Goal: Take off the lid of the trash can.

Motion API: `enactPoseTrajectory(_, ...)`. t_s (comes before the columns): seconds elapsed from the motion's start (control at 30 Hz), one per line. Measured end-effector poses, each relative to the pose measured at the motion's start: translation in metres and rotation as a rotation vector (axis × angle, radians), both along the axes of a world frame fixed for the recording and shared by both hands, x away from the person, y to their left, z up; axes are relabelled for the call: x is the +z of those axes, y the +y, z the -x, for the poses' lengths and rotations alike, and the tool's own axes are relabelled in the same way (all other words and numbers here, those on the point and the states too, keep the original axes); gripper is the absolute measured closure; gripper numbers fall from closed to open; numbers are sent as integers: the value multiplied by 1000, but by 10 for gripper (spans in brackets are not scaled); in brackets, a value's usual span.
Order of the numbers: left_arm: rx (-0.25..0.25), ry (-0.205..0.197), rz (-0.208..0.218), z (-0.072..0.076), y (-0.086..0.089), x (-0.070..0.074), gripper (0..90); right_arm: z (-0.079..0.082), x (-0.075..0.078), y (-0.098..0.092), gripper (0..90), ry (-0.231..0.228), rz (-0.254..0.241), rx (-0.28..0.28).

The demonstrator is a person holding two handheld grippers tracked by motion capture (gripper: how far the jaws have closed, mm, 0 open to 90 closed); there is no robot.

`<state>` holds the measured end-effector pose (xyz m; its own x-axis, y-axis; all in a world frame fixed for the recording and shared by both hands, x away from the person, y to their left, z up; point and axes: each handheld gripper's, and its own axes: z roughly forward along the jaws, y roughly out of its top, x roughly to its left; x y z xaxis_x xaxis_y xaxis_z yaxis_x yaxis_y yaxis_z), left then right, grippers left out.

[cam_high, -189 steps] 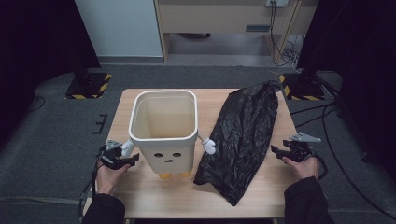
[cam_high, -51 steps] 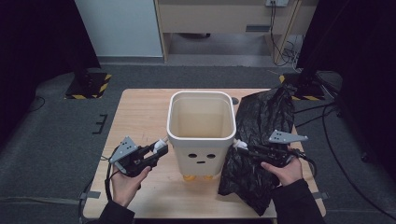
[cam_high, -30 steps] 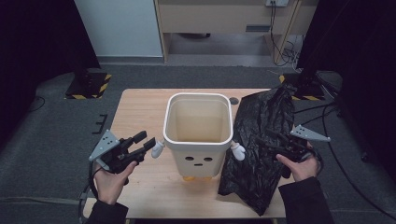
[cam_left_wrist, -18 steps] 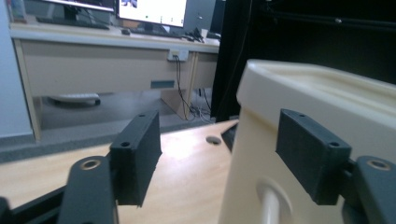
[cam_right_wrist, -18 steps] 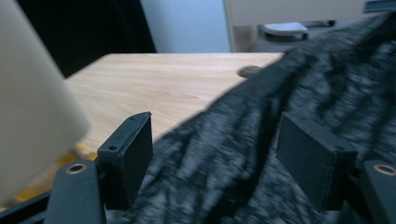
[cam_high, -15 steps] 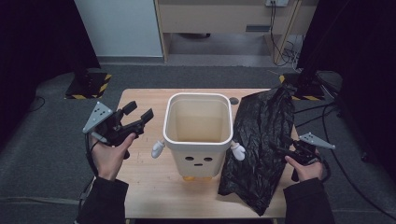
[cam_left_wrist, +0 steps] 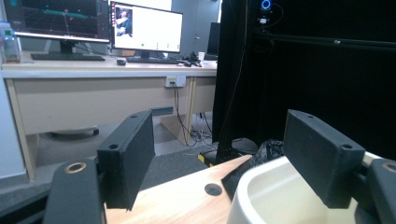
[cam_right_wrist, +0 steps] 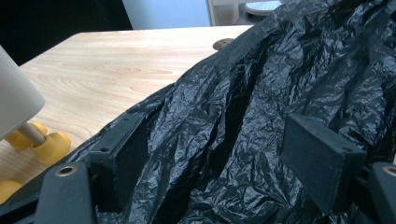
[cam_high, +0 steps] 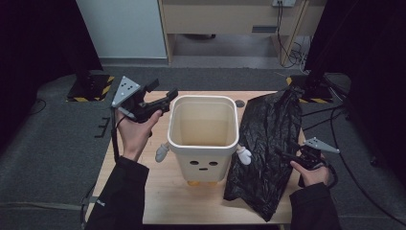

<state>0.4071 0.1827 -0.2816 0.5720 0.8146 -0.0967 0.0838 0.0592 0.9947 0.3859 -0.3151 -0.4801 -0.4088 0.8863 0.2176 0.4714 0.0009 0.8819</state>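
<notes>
A white bin (cam_high: 203, 143) with a face, small arms and yellow feet stands mid-table, and a crumpled black bag (cam_high: 268, 139) lies to its right. My left gripper (cam_high: 165, 92) is held up beside the bin's back left rim. Its jaws have just been opening and stand open with nothing between them (cam_left_wrist: 219, 140), with the bin's rim (cam_left_wrist: 261, 196) below. My right gripper (cam_high: 281, 152) is low at the bag's right edge. Its jaws have just been opening too. They stand open (cam_right_wrist: 215, 149) over the bag (cam_right_wrist: 261, 84), and the pads do not press it.
The wooden table (cam_high: 143, 191) ends close to the person at the front. A desk with monitors (cam_left_wrist: 93, 28) stands beyond the far edge. The bin's yellow feet (cam_right_wrist: 46, 144) are left of the right jaws. Dark floor and cables surround the table.
My left hand has risen and moved back from the bin's left arm to its back left rim, with the jaws wider. My right hand has sunk to the bag's right edge. The bin has stayed put.
</notes>
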Motion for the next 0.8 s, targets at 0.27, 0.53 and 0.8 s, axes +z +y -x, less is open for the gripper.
enactPoseTrajectory(0.27,-54,46,-20,-17,-24,-4,238,-1,-3,8,193,14,4,12)
enactPoseTrajectory(0.53,-83,125,-98,-24,-34,-15,302,-5,-8,11,197,39,80,21)
enactPoseTrajectory(0.8,-128,205,-138,-27,-34,-26,352,-6,-10,10,199,52,94,27)
